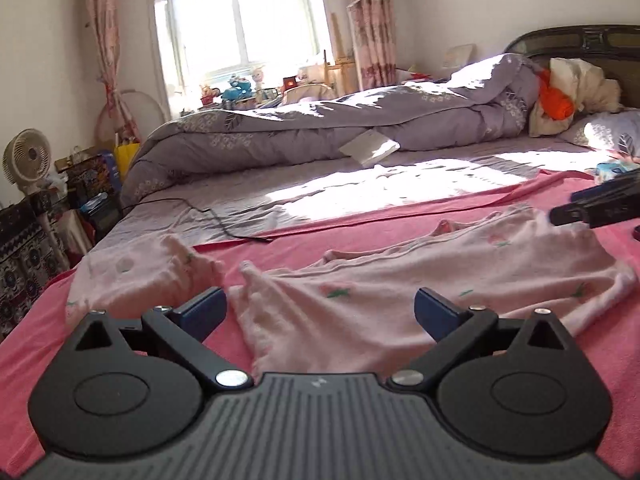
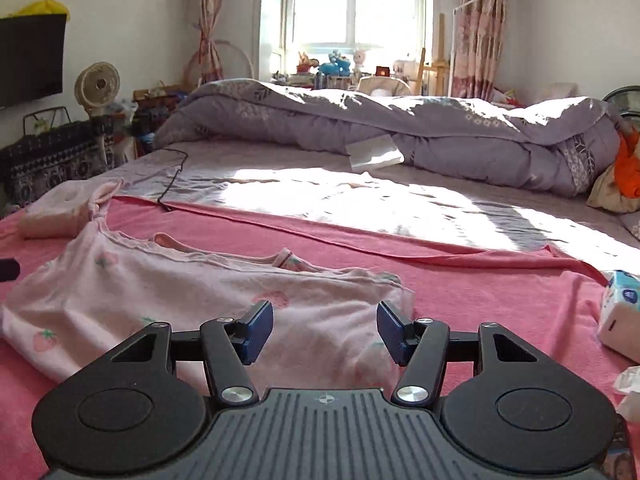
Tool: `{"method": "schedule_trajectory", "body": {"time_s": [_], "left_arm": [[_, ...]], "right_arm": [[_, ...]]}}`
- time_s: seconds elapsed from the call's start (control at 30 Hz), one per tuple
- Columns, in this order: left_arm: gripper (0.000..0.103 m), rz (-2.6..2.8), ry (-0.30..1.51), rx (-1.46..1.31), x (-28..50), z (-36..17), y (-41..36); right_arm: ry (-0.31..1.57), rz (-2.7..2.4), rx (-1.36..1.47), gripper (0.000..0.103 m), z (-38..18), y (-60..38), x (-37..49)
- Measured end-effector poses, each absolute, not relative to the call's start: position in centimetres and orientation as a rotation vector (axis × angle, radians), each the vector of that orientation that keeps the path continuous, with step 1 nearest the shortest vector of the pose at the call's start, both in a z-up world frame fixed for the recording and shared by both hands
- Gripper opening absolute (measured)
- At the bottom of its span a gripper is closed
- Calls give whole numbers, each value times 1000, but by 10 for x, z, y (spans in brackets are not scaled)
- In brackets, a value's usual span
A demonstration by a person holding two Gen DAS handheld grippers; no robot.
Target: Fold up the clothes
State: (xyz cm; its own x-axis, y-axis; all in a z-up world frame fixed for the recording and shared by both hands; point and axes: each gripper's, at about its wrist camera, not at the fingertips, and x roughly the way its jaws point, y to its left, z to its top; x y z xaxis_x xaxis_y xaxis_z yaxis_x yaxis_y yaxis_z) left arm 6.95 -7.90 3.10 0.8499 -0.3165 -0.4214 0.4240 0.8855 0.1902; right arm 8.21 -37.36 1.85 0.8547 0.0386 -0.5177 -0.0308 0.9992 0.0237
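Blue fingertips (image 1: 204, 306) of the left gripper (image 1: 320, 312) are held wide apart, nothing between them; a rumpled edge of the pink garment (image 1: 400, 280) lies just ahead of and below the gap; the right gripper (image 2: 325, 330) is likewise spread, its pads (image 2: 258, 330) hanging over the garment's near right corner, empty. Garment is seen laid out on a pink blanket (image 2: 480, 292) across the bed, strawberry print up, neckline on the far side; it is creased and not yet folded; a second pale pink piece (image 1: 132, 276) sits bunched at its left end, whether joined or separate cannot be told. Grey quilt (image 2: 400, 128) is piled well beyond; a tissue pack (image 2: 620, 308) rests near the right edge. Step judged: approach before the first grasp, both tools over the near hem. Next move would call for each tool to be lowered onto the near edge, closed on a single layer of cloth, then lifted evenly so the fold is carried away toward the neckline.
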Motion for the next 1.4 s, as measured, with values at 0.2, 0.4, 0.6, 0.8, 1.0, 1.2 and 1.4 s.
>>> {"method": "schedule_trajectory", "body": {"time_s": [0.2,0.4,0.6,0.8,1.0,1.2,1.4], "left_arm": [[101,-506,518,429,80,-20,-130],[101,-546,558,342,85,-27,-115],[103,-539,584,322,89,-26,-115],[103,-532,604,311,91,-26,-115],[103,-536,619,288,94,-27,-113],[103,-538,626,276,95,-26,-112],[103,-536,626,272,95,-27,-112]], "right_arm": [[684,-149,-54,57,-32,-376,181],[719,-245,34,60,-26,-394,219],[633,-10,71,56,-6,-385,147],[675,-18,-2,68,-25,-389,96],[673,-73,-34,74,-22,-381,55],[661,-125,147,78,-22,-403,14],[663,-162,102,81,-30,-393,-5]]}}
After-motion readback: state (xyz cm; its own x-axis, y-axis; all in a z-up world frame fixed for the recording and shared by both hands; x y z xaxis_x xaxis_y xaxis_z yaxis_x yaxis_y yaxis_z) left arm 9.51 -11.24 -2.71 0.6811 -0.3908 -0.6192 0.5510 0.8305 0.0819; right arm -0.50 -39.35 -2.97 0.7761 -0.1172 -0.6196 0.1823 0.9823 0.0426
